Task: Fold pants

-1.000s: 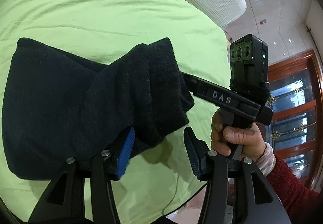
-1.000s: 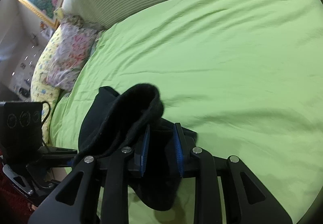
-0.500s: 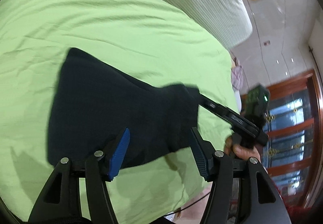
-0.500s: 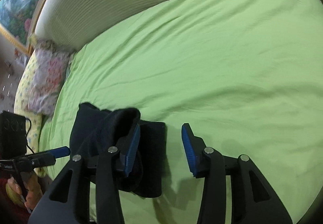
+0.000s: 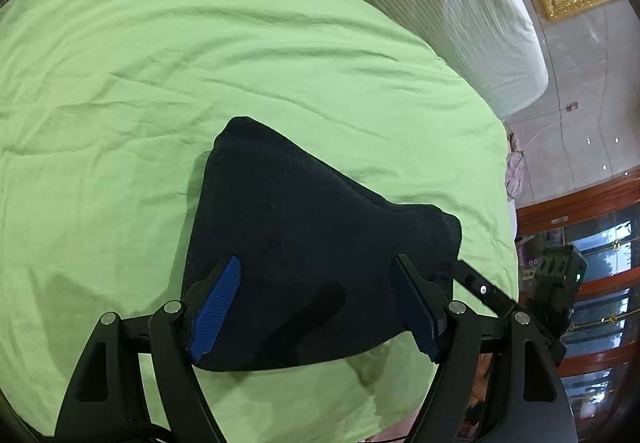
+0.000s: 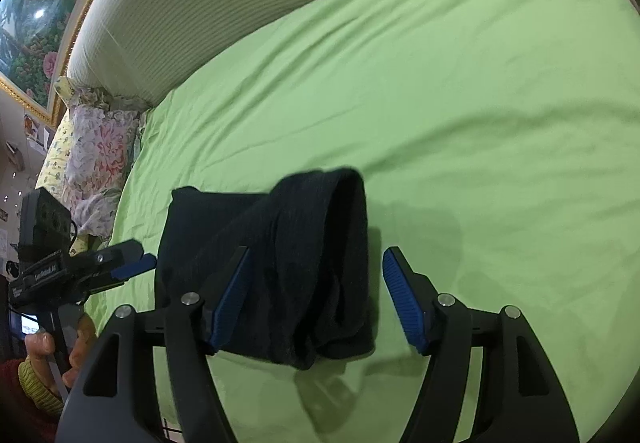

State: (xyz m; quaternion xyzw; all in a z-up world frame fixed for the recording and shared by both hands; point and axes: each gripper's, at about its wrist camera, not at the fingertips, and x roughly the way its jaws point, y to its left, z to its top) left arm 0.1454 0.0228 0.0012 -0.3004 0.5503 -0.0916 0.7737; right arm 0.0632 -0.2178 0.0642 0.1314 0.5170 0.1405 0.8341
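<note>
The dark navy pants (image 5: 304, 243) lie folded in a compact bundle on the green bed sheet (image 5: 160, 63). My left gripper (image 5: 316, 267) hovers over their near edge, jaws opening, blue pads clear of the cloth. In the right wrist view the pants (image 6: 280, 263) show a raised, rolled fold on their right side. My right gripper (image 6: 317, 259) stands over that end, its jaws also opening, and the pads do not press the fabric. Each gripper shows in the other's view: the right gripper (image 5: 480, 289) by the pants' right corner, the left gripper (image 6: 120, 263) by their left edge.
A striped padded headboard (image 5: 460, 3) runs along the far side of the bed. A floral pillow (image 6: 96, 147) lies at the bed's left corner. Wooden glass doors (image 5: 600, 243) stand beyond the right edge. A person's hand (image 6: 44, 343) holds the left gripper's handle.
Both grippers' jaws have widened and let go of the pants. The lifted folded end has dropped onto the sheet, and both grippers have drawn back from the bundle.
</note>
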